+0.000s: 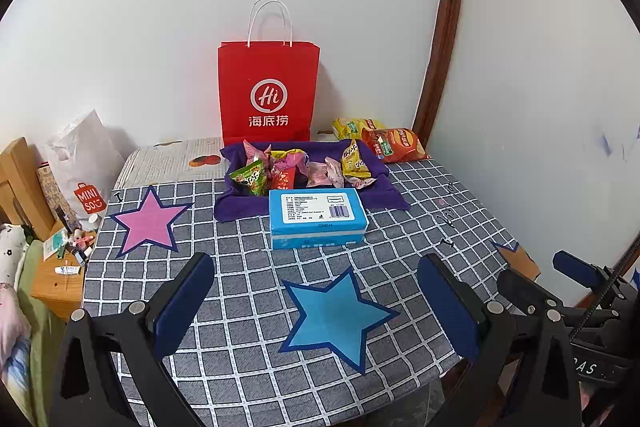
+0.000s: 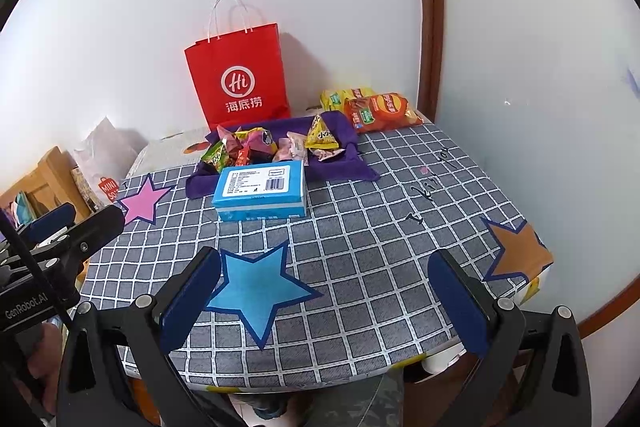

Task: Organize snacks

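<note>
Several small snack packets [image 1: 304, 169] [image 2: 272, 145] lie heaped in a purple cloth tray [image 1: 236, 205] [image 2: 360, 169] at the back of the table. Right in front of it rests a blue box [image 1: 318, 217] [image 2: 260, 193] with a white label. Two larger chip bags, orange [image 1: 396, 145] [image 2: 380, 113] and yellow [image 1: 352, 127] [image 2: 338, 97], lie at the back right corner. A red paper bag [image 1: 268, 93] [image 2: 240, 79] stands upright against the wall behind the tray. My left gripper [image 1: 316, 301] hangs open over the near table edge, holding nothing. My right gripper [image 2: 324, 301] is open and empty too, beside it.
The table wears a grey checked cloth [image 1: 420, 227] [image 2: 380, 227] with a blue star [image 1: 336, 315] [image 2: 256, 287], a pink star [image 1: 148, 221] [image 2: 142, 201] and an orange star [image 2: 516, 251]. A wooden nightstand [image 1: 56, 279] with clutter and a white shopping bag [image 1: 84, 163] stand left. Walls close the back and right.
</note>
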The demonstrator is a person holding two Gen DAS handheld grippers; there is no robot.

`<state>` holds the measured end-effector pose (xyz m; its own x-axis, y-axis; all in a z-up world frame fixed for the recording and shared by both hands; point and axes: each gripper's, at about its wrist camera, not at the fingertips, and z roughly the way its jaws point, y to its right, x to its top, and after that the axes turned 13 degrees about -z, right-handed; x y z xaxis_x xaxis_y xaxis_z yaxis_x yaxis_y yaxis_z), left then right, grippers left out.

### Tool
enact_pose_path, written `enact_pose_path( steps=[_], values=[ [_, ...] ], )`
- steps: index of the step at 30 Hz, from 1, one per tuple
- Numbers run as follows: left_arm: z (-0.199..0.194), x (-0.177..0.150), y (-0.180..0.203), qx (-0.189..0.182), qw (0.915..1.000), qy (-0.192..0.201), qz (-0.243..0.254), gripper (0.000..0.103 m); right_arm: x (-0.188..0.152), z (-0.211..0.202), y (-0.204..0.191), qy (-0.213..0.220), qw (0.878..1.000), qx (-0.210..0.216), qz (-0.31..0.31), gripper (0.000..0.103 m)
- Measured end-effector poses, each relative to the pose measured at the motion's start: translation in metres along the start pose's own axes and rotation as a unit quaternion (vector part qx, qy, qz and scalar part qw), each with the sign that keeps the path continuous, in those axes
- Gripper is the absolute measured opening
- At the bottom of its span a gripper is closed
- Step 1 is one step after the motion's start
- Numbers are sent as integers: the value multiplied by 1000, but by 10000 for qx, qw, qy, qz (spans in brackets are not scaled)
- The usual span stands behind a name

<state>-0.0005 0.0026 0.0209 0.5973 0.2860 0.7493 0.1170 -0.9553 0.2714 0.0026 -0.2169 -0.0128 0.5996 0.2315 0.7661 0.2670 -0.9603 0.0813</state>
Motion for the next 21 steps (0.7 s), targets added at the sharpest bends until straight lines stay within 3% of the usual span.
enact_pose_path(
  steps=[21],
  values=[
    [0,1,-2,41,10000,35,-16,102,0,-3,0,37,10000,6,12,102]
  ],
)
